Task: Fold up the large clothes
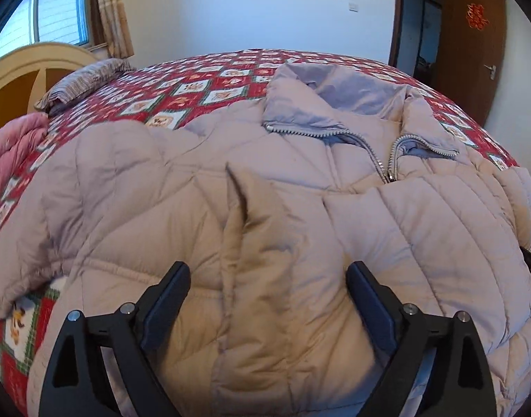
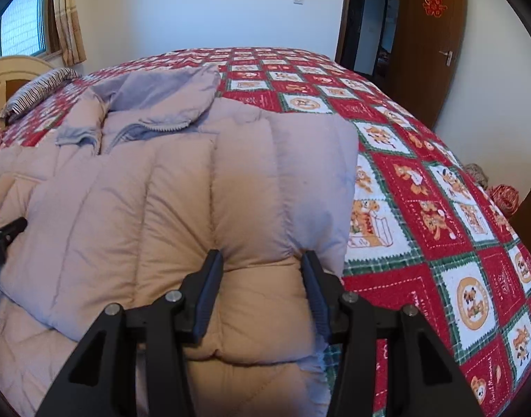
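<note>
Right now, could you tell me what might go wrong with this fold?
1. The right hand-held gripper pinches a thick, puffy fold of the jacket; it could slip free.
2. The left hand-held gripper is open around a raised ridge, so closing may catch only loose fabric.
3. The open collar may bunch.

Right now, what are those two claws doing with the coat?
Left gripper open over jacket. Right gripper squeezing folded sleeve. Nothing blocking.

We've got the jacket (image 1: pixel 265 208) spread on the bed (image 2: pixel 421 208), pillow (image 1: pixel 88 80) behind it, door (image 2: pixel 428 38) probably far right.
</note>
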The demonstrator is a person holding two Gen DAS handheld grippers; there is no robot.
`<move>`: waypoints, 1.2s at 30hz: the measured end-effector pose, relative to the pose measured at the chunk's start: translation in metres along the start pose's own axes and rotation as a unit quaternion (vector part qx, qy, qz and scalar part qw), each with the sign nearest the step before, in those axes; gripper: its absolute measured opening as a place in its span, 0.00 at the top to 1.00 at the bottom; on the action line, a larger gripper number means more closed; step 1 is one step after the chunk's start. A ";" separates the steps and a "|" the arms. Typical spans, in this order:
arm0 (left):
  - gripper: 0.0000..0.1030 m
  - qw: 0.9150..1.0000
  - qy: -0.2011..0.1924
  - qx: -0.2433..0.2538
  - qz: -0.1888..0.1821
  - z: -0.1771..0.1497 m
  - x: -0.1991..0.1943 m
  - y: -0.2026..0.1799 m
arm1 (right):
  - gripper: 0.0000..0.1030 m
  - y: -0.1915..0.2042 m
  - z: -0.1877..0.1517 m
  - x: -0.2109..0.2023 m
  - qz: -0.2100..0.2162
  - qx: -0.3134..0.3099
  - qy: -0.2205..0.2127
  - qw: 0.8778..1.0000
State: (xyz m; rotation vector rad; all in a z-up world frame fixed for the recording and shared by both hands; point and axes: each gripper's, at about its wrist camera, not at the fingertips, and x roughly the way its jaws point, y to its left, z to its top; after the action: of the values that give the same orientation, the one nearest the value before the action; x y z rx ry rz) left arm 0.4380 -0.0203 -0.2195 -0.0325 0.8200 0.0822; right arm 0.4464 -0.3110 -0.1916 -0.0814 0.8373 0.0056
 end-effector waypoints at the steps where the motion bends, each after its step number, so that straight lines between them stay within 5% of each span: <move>1: 0.10 1.000 -0.002 -0.003 0.001 -0.004 -0.004 0.000 | 0.50 0.002 0.001 0.001 -0.003 -0.004 0.000 1.000; 15: 0.02 1.000 0.010 -0.018 0.016 -0.012 -0.001 0.002 | 0.48 0.009 0.006 0.016 -0.016 -0.030 0.000 0.999; 19: 0.02 0.999 0.018 -0.032 -0.011 -0.004 -0.010 0.012 | 0.47 0.010 0.007 0.010 -0.015 -0.029 0.002 0.999; 24: 0.02 0.997 -0.043 -0.053 -0.032 0.003 -0.060 0.028 | 0.32 0.007 0.015 -0.036 -0.001 0.003 -0.025 1.000; 28: 0.02 0.999 -0.020 -0.009 0.024 0.002 -0.043 0.016 | 0.31 0.045 0.025 -0.067 0.027 -0.026 -0.056 0.998; 30: 0.02 0.999 0.002 -0.007 0.044 -0.004 -0.027 0.016 | 0.31 0.069 0.026 -0.064 0.053 -0.043 -0.044 0.997; 36: 0.01 0.999 0.012 -0.031 0.017 -0.015 -0.014 0.024 | 0.31 0.104 -0.003 -0.007 0.058 -0.075 0.025 0.995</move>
State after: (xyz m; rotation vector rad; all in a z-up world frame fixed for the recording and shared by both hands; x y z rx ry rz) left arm 0.4159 0.0018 -0.2196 -0.0779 0.8423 0.1403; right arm 0.4359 -0.2070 -0.1957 -0.1738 0.8892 0.1763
